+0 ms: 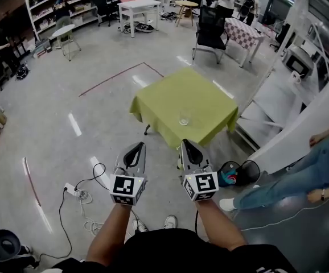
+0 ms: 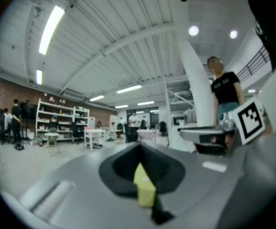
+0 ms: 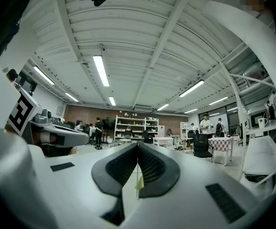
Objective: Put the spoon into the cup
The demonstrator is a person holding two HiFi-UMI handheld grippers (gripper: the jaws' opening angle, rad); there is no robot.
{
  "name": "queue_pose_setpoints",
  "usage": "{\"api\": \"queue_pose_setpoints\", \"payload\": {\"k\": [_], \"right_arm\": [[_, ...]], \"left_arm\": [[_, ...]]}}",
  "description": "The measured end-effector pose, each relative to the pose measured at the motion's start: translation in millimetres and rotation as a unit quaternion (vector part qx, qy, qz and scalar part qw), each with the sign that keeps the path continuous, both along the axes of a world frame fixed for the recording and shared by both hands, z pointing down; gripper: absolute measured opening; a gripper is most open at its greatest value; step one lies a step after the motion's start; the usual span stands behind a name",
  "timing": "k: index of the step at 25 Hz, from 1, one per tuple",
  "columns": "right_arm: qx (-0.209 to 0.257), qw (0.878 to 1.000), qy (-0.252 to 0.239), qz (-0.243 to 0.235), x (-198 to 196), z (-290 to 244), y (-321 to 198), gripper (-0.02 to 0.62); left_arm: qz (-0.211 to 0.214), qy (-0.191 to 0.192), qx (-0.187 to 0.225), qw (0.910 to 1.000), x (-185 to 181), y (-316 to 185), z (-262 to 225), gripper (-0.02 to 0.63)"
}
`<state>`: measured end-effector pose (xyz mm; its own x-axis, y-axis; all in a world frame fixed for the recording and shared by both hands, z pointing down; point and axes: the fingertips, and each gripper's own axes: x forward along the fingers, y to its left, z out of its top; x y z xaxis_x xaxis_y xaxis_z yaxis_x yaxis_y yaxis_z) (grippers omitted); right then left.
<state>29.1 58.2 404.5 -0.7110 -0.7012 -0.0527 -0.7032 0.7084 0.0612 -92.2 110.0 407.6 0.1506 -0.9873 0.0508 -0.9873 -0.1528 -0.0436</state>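
A person is standing on a grey floor and looking down at a square table [image 1: 164, 95] draped in a yellow-green cloth. They are facing one corner of the table.

A clear glass cup [image 1: 184, 118] is standing upright on the table, near the edge closest to the person and just right of that corner.

The person is holding both grippers level, side by side and short of the table's near corner, each pointing toward it. The left gripper [image 1: 137, 148] is sitting left of the corner. Its dark jaws are pressing together at the tips and gripping nothing. The right gripper [image 1: 187, 145] is sitting just right of the corner, roughly in line with the cup but well apart from it. Its ribbed jaws are also meeting along their length, with nothing between them.

A black office chair [image 1: 211, 30] is standing beyond the far side of the table. A seated person in jeans [image 1: 301, 181] is stretching their legs out to the right of the table. A white cable [image 1: 79, 195] is lying coiled on the floor to the left of the table, near the standing person's feet. A red tape line [image 1: 119, 75] is running across the floor beyond the table's left side.
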Motion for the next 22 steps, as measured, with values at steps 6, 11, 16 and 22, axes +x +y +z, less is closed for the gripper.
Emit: {"api": "queue_pose_setpoints", "payload": {"k": [6,11,16,22], "right_arm": [[-0.002,1.0,-0.011,-0.005,14,-3,-4,0.011],[-0.008,1.0,-0.01,-0.013,29,2,-8,0.011],[-0.004,1.0,-0.005,-0.022,37,4,-12,0.011],[-0.009,1.0,-0.006,-0.022,41,9,-21,0.011]], "left_arm": [[0.003,-0.003,0.0,1.0,17,-7,6,0.006],[0.0,-0.002,-0.005,1.0,33,-12,10,0.006],[-0.004,0.003,-0.004,1.0,45,-21,12,0.006],[0.017,-0.001,-0.01,0.9998,58,-38,18,0.006]]}}
